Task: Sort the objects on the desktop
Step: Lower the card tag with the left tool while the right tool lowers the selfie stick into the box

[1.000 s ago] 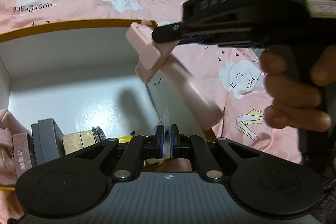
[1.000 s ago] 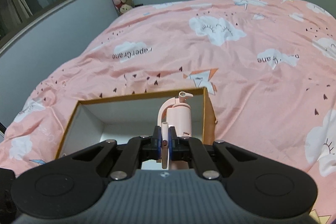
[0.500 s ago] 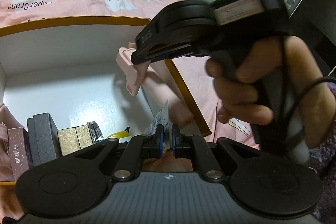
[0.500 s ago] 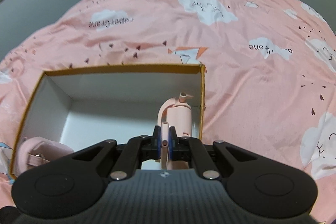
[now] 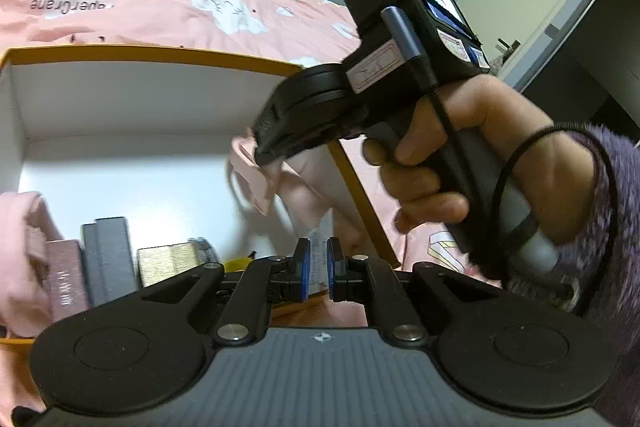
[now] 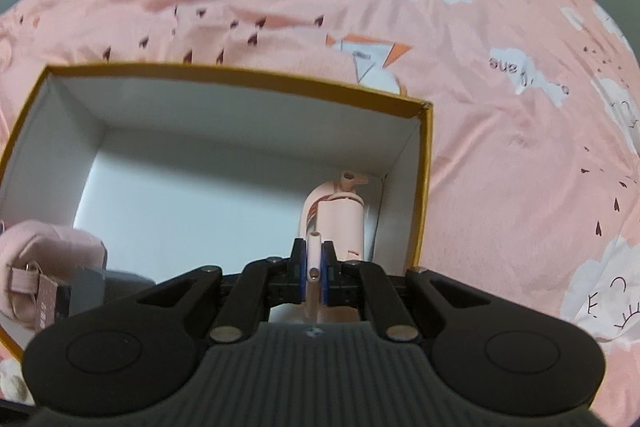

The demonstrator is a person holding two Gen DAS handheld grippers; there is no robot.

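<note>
Right gripper [image 6: 315, 273] clamped on a pink bottle-like item [image 6: 340, 223], held down inside the open white box [image 6: 256, 107] by its right wall. Left gripper [image 5: 319, 267], fingers nearly shut, pinches a thin clear printed packet [image 5: 320, 247] at the box's near right corner. Box sits on a pink cloud-print bed cover [image 6: 500, 147]. At its near left: pink pouch [image 6: 48, 259], pink carton [image 5: 66, 281], grey boxes [image 5: 108, 251], gold block [image 5: 168, 263]. The person's right hand [image 5: 436, 163] and right gripper block the left view's right half.
</note>
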